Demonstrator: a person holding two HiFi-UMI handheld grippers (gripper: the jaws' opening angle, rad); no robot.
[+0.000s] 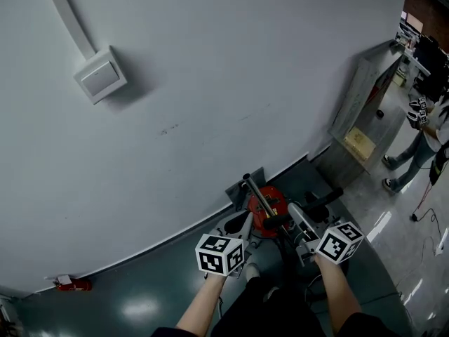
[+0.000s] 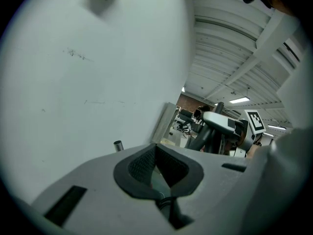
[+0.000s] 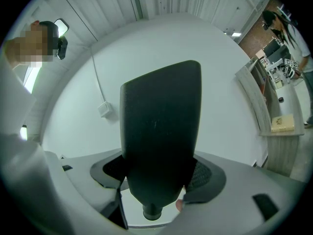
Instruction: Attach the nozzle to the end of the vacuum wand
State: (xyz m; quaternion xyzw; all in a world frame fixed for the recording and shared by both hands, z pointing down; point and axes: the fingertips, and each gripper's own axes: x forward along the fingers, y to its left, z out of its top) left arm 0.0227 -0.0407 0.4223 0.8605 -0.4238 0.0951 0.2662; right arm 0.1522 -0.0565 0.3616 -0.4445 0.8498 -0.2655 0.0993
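just right of the red vacuum the right gripper grasps the black nozzle, while left of it the left gripper is clenched empty.

Head view: the jaws of the left gripper and the right gripper sit behind their own bodies and marker cubes, so I cannot read them there. Both grippers partly cover the red vacuum body, hiding where the vacuum wand meets it. A red item by the wall is too small to identify. The right edge cuts off a person. Right gripper view: the nozzle blocks the wall behind it.
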